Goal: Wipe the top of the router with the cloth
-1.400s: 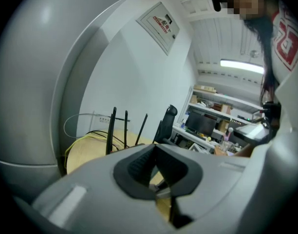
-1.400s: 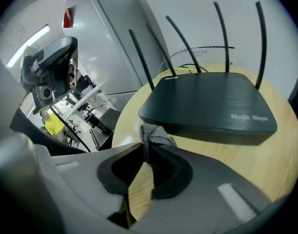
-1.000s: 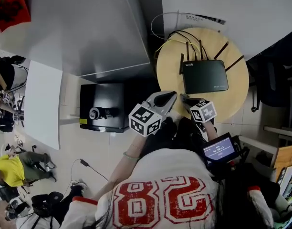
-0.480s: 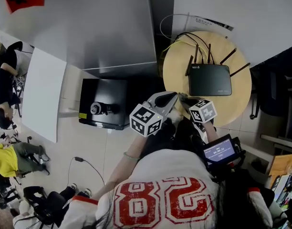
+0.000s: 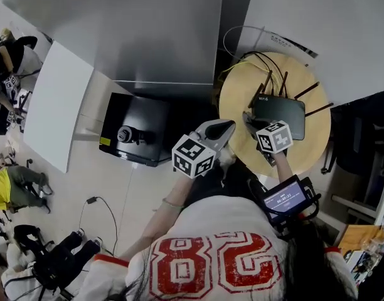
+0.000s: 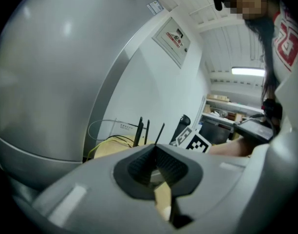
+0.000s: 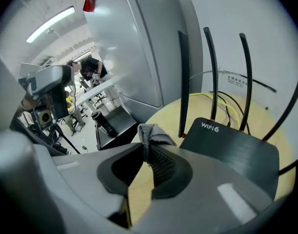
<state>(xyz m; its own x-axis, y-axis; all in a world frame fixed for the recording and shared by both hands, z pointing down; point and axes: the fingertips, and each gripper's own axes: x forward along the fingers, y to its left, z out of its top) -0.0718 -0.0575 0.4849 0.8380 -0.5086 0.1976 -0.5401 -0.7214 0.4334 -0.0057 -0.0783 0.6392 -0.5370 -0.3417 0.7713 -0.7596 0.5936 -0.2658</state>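
Observation:
A black router (image 5: 281, 114) with several upright antennas lies on a round wooden table (image 5: 237, 96). In the right gripper view the router (image 7: 232, 152) lies just ahead to the right. My right gripper (image 7: 148, 152) is shut on a folded grey cloth (image 7: 150, 133), which sticks up between the pads. In the head view the right gripper (image 5: 248, 119) hovers at the router's near left corner. My left gripper (image 5: 225, 126) hangs off the table's left edge. In its own view the left gripper (image 6: 155, 163) is shut with nothing in it.
Yellow and black cables (image 5: 243, 63) run behind the router. A black case (image 5: 134, 137) holding a cylinder sits on the floor to the left. Behind it stand a large grey cabinet (image 5: 148, 30) and a white panel (image 5: 57, 111). A small screen (image 5: 285, 197) is on the right forearm.
The right gripper with the cloth has moved forward to the router's near left corner. The head view has shifted, so the table sits closer. The left gripper has barely moved.

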